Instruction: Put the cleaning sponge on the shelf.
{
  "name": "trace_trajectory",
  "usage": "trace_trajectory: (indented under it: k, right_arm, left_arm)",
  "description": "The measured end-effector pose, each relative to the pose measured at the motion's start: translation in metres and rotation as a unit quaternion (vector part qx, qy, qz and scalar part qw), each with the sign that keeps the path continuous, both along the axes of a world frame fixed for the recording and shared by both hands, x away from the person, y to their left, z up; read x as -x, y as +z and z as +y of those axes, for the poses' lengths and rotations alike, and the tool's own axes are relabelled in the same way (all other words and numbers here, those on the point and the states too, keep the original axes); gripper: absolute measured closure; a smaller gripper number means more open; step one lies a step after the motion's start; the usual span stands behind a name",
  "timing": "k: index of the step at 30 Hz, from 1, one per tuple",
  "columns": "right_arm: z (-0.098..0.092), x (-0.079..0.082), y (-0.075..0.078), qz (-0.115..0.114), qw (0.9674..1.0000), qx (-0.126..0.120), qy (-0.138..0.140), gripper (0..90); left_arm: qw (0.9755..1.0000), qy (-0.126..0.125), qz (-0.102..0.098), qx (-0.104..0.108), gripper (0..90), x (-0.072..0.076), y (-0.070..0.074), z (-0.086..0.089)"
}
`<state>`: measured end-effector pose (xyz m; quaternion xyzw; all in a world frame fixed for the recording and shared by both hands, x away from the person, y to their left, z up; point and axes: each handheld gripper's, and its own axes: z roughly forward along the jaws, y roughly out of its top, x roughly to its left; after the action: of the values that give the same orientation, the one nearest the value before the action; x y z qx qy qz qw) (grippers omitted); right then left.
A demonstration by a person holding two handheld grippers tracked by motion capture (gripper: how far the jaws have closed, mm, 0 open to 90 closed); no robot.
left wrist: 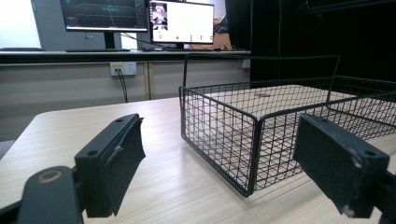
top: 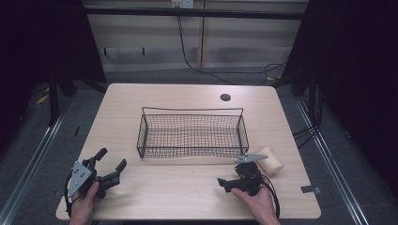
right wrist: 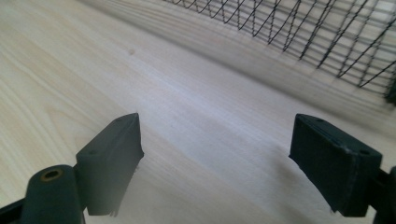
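The left gripper rests low on the surface at the near left, with its jaws spread wide and nothing between them. The right gripper lies at the near right, and in its own view its jaws are also spread wide over bare wood. A pale bun sits on the surface just beside the right end of the wire basket, outside of it and close behind the right hand. The basket stands in the middle and looks empty.

The step in hand is, I judge, to pick the bun and put it in the basket. The right gripper now points to the left, away from the bun, so it must first turn toward it. It is better to come from the open side, not from the basket side, so that the jaws do not catch the wire. The bun looks soft, so the jaws should close gently at its middle, only until it holds. Then lift it higher than the rim before moving over the basket. The left gripper can stay where it is, or steady the basket if it slides.
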<state>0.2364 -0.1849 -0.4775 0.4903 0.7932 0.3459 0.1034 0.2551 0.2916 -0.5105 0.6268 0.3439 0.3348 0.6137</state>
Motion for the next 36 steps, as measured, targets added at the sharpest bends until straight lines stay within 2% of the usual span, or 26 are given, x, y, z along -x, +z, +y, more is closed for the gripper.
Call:
trace_trajectory:
  k: [4, 8, 15, 17, 21, 24, 27, 30, 33, 36]
  right_arm:
    - [-0.002, 0.0, 0.002, 0.009, 0.9999, -0.009, 0.004, 17.8]
    - [-0.005, 0.001, 0.007, 0.001, 0.9997, -0.022, 0.011, 26.6]
    - [-0.004, 0.001, 0.014, 0.033, 0.9977, -0.053, 0.025, 32.3]
    - [-0.005, 0.002, 0.016, 0.034, 0.9982, -0.047, 0.019, 34.2]
    - [-0.006, 0.002, 0.021, 0.045, 0.9978, -0.041, 0.026, 36.1]
    - [-0.007, 0.003, 0.024, 0.047, 0.9981, -0.032, 0.024, 36.0]
    - [-0.011, 0.003, 0.028, 0.064, 0.9969, -0.043, 0.017, 34.1]
    - [-0.017, 0.004, 0.033, 0.062, 0.997, -0.044, 0.014, 30.7]
    - [-0.022, 0.006, 0.04, 0.049, 0.9974, -0.051, 0.014, 25.3]
    - [-0.026, 0.008, 0.045, 0.047, 0.9976, -0.048, 0.015, 24.6]
  left_arm:
    - [1.0, 0.0, -0.002, -0.001, 15.7, 0.0, 0.0, 0.0]
    - [1.0, 0.0, -0.002, 0.0, 15.7, 0.0, 0.0, 0.0]
    - [1.0, 0.001, -0.002, 0.0, 15.7, 0.0, 0.0, 0.0]
    - [1.0, 0.001, -0.002, 0.0, 15.7, 0.0, 0.0, 0.0]
    - [1.0, 0.0, -0.002, 0.0, 15.7, 0.0, 0.0, 0.0]
    - [1.0, 0.001, -0.002, 0.0, 15.7, 0.0, 0.0, 0.0]
    - [1.0, 0.001, -0.002, 0.0, 15.7, 0.0, 0.0, 0.0]
    - [1.0, 0.001, -0.002, 0.0, 15.7, 0.0, 0.0, 0.0]
    - [1.0, 0.002, -0.002, 0.0, 15.7, 0.0, 0.0, 0.0]
    - [1.0, 0.003, -0.002, 0.0, 15.7, 0.0, 0.0, 0.0]
